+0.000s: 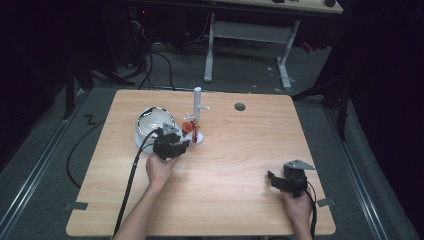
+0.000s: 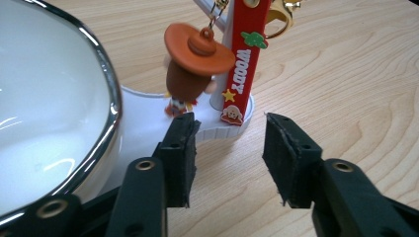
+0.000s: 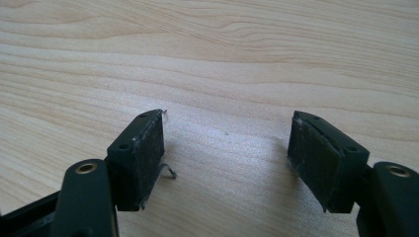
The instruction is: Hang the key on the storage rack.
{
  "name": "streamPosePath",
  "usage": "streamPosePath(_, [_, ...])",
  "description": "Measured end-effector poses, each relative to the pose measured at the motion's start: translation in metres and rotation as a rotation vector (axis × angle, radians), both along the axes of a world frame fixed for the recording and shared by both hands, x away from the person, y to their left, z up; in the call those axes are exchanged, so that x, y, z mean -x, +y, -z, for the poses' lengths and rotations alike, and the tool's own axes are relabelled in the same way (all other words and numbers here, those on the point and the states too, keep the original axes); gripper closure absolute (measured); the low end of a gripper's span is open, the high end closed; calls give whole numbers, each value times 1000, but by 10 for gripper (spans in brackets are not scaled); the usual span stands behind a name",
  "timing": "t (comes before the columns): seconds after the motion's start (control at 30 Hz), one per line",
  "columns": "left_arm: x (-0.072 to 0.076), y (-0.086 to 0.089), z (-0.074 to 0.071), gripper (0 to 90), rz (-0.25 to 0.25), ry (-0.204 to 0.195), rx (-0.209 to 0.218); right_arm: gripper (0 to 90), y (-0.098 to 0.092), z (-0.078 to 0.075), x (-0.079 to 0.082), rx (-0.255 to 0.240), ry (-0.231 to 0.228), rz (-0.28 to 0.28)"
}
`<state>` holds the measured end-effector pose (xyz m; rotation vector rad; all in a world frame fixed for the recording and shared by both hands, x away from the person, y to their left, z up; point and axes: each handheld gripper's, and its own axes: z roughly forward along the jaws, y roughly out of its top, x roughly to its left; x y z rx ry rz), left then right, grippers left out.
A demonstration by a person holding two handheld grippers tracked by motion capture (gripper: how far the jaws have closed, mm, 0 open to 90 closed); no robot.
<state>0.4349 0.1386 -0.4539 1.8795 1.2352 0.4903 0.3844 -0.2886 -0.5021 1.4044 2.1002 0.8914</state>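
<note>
A keychain hangs on a white stand [image 1: 197, 107] left of the table's middle. It has a small figure in an orange hat [image 2: 195, 69] and a red strap [image 2: 244, 64] lettered WOODY. The strap's lower end rests on the stand's round base [image 2: 143, 113]. My left gripper [image 2: 230, 129] is open just short of that base, with nothing between its pads; in the high view the left gripper [image 1: 184, 145] sits beside the stand. A white bowl with a chrome rim [image 2: 111, 94] is close on its left. My right gripper [image 3: 227, 123] is open over bare wood, at the front right [image 1: 272, 179].
The bowl [image 1: 145, 131] touches or nearly touches the stand's base. A round grey hole [image 1: 240, 106] sits in the tabletop [image 1: 240, 150] at the back. Cables trail from both grippers toward the front edge. A desk frame [image 1: 250, 35] stands beyond the table.
</note>
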Motion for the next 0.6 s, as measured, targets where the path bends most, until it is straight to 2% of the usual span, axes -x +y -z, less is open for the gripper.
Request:
streamPosePath(0.1, [4, 4, -2, 518, -4, -10, 8, 307, 0, 0, 0, 0, 0, 0])
streamPosePath(0.17, [7, 5, -4, 501, -1, -12, -1, 306, 0, 0, 0, 0, 0, 0])
streamPosePath(0.43, [17, 8, -14, 482, 14, -42, 7, 306, 0, 0, 0, 0, 0, 0])
streamPosePath(0.6, [24, 13, -15, 479, 9, -51, 36, 307, 0, 0, 0, 0, 0, 0])
